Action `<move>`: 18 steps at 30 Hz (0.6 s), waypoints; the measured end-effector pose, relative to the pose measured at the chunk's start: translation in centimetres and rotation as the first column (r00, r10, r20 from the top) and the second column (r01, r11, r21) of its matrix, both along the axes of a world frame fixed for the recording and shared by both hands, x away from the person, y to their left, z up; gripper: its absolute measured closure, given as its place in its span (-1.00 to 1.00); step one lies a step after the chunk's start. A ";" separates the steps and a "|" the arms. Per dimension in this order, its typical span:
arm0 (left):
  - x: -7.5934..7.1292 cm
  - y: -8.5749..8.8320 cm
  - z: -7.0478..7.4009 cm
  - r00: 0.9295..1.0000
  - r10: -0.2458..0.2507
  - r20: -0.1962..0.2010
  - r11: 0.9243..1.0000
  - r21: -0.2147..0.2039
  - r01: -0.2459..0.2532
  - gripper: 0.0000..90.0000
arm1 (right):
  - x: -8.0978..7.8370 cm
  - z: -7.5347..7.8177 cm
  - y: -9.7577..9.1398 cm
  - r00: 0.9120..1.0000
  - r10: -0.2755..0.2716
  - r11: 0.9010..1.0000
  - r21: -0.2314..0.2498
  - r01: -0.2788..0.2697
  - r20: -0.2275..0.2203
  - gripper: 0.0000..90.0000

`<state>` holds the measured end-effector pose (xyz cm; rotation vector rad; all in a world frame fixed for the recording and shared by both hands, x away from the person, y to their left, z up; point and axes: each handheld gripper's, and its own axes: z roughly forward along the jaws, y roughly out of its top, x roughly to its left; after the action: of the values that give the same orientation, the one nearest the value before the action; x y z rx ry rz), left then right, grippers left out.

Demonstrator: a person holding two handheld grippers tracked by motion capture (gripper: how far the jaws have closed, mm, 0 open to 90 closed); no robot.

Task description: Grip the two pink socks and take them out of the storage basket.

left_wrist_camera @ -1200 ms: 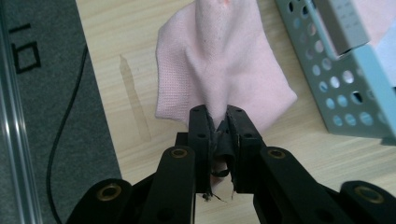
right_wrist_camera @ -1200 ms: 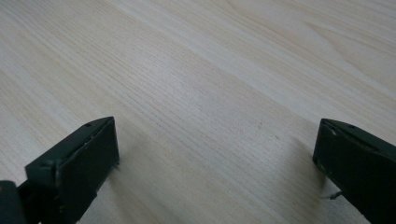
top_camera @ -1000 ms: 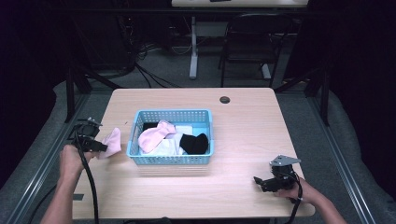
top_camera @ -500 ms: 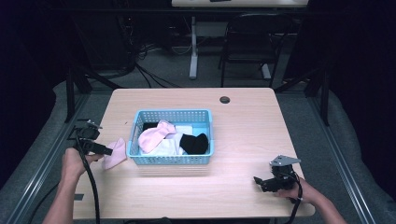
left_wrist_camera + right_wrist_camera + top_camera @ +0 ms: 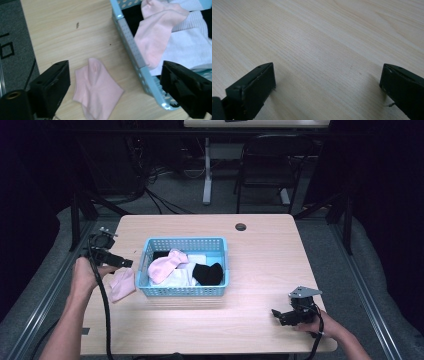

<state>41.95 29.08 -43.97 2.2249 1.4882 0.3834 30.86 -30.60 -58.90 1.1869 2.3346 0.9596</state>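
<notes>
1. Evidently, socks are being taken out of the blue basket (image 5: 185, 290) and laid on the table (image 5: 260, 250); the step in hand is judged to be the release of one pink sock (image 5: 122, 284), which lies flat at the left of the high view, just beside the basket's left wall and outside it.
2. Seen in the left gripper view, the same pink sock (image 5: 96, 88) is found low in the centre of the frame, on bare wood between the two black jaws but touched by neither.
3. The left gripper (image 5: 126, 263) is held above that sock; its jaws have just been opening and now stand wide apart, with nothing gripped.
4. The right gripper (image 5: 278, 314) is rested at the lower right of the high view, well apart from the basket; its jaws are spread wide over bare wood and nothing is held.
5. Left in the basket are a second pink sock (image 5: 165, 266), a white sock (image 5: 181, 278) and a black sock (image 5: 207, 272).
6. Next, a reach to the right over the basket rim is called for, with the open jaws lowered onto one sock alone, probably the pink one lying uppermost, so that no neighbour is pinched with it.
</notes>
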 end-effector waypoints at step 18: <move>3.8 -7.8 -0.3 0.985 -0.171 0.010 0.985 -0.005 0.171 -1.00 | 0.0 0.0 0.0 1.000 -0.001 1.000 -0.001 0.001 0.001 -1.00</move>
<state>45.78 21.29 -44.25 2.3215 1.2790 0.3332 30.85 -30.60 -58.90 1.1873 2.3335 0.9587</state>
